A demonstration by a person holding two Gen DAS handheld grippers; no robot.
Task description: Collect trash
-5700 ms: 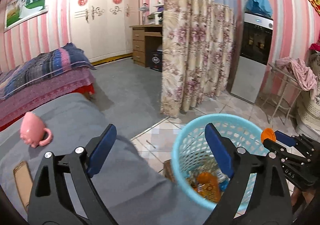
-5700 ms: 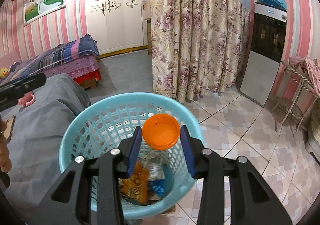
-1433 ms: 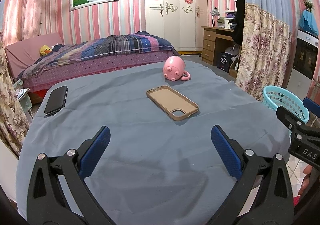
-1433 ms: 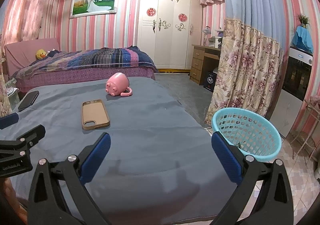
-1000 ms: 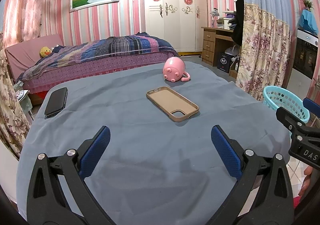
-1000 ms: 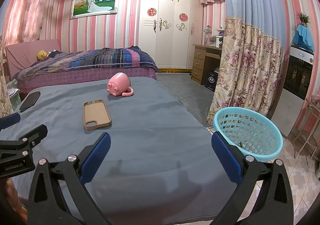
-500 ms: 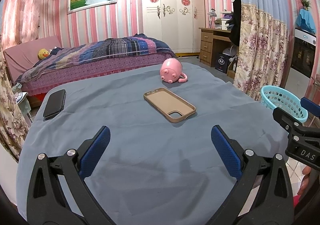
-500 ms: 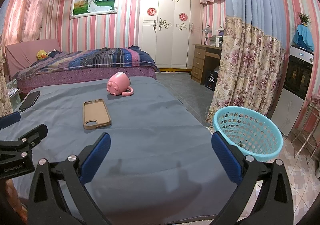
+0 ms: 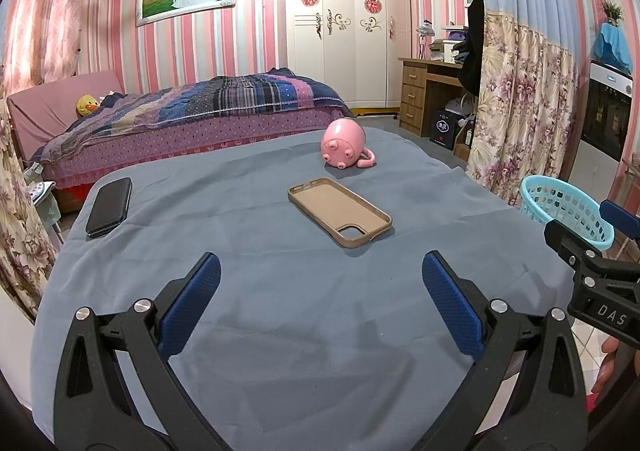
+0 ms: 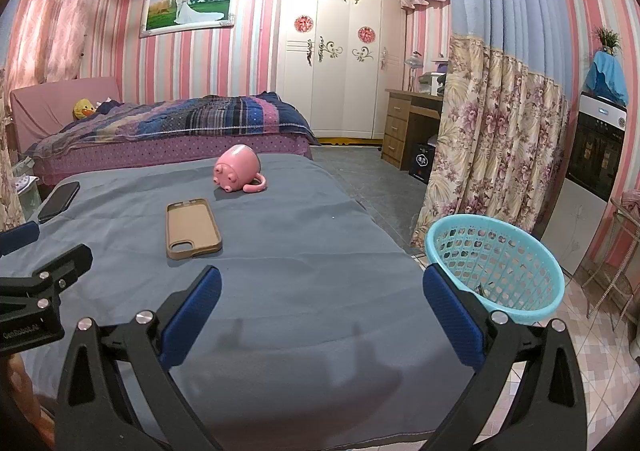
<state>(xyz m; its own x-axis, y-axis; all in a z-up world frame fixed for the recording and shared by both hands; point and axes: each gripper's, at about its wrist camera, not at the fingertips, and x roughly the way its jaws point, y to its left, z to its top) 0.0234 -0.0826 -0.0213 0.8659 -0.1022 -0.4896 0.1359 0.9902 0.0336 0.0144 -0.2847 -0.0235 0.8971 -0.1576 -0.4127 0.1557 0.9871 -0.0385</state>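
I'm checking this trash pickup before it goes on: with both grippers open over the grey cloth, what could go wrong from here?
1. The tan phone case, black phone and pink pig-shaped mug are probably no trash, yet they are all that lies on the grey cloth; either open gripper could wrongly bin one.
2. The light blue plastic basket stands off the edge on the floor, so a careless drop may miss it.

The light-blue plastic basket w/ lattice walls is standing upright on the tiled floor, just beside the right edge of the grey-covered table, near the flowered curtain. Sth small and dark is lying inside, too unclear to identify.
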